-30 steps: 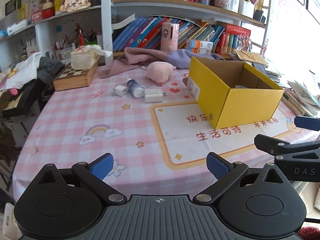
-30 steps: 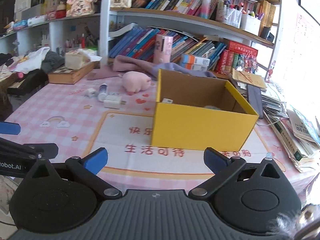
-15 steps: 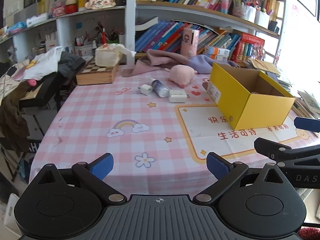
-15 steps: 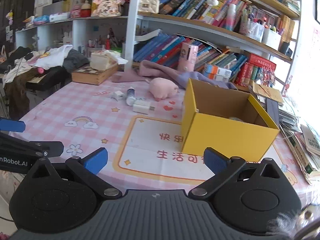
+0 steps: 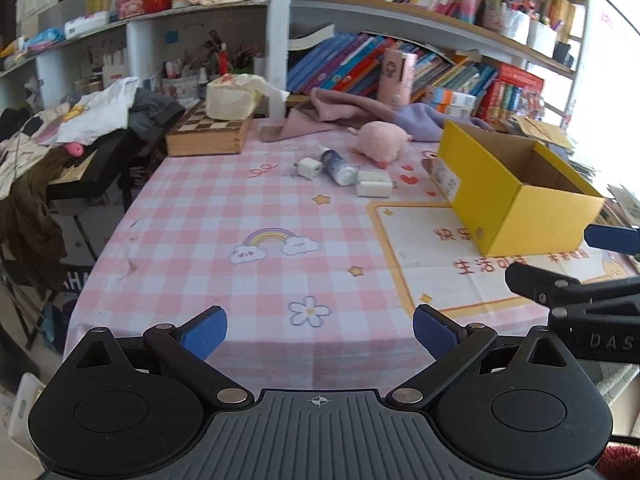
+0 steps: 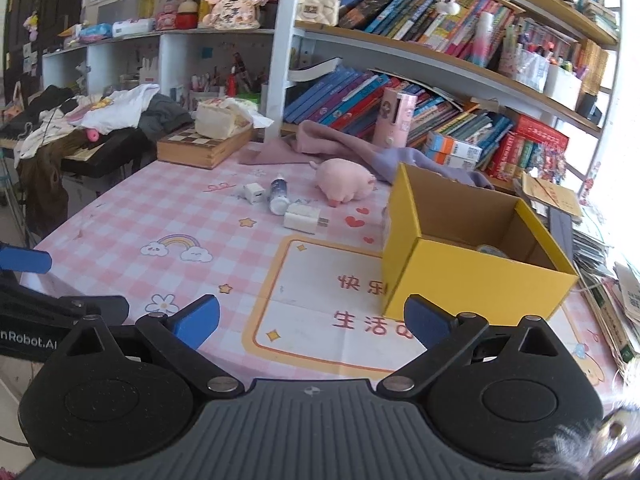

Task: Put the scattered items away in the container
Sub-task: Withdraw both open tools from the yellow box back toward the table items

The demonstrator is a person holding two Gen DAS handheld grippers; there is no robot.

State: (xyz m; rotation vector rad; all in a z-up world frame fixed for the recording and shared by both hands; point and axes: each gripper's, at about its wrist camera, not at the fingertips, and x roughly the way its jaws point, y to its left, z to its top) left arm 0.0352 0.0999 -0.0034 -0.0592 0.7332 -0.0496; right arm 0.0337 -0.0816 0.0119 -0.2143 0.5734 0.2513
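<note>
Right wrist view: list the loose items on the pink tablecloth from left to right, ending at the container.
small white charger cube → blue spray bottle lying on its side → larger white charger → pink pig plush → open yellow cardboard box.

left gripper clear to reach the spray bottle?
Probably yes. Left gripper is open and empty at the table's near edge; only bare tablecloth lies before the bottle, though chargers flank it closely.
</note>
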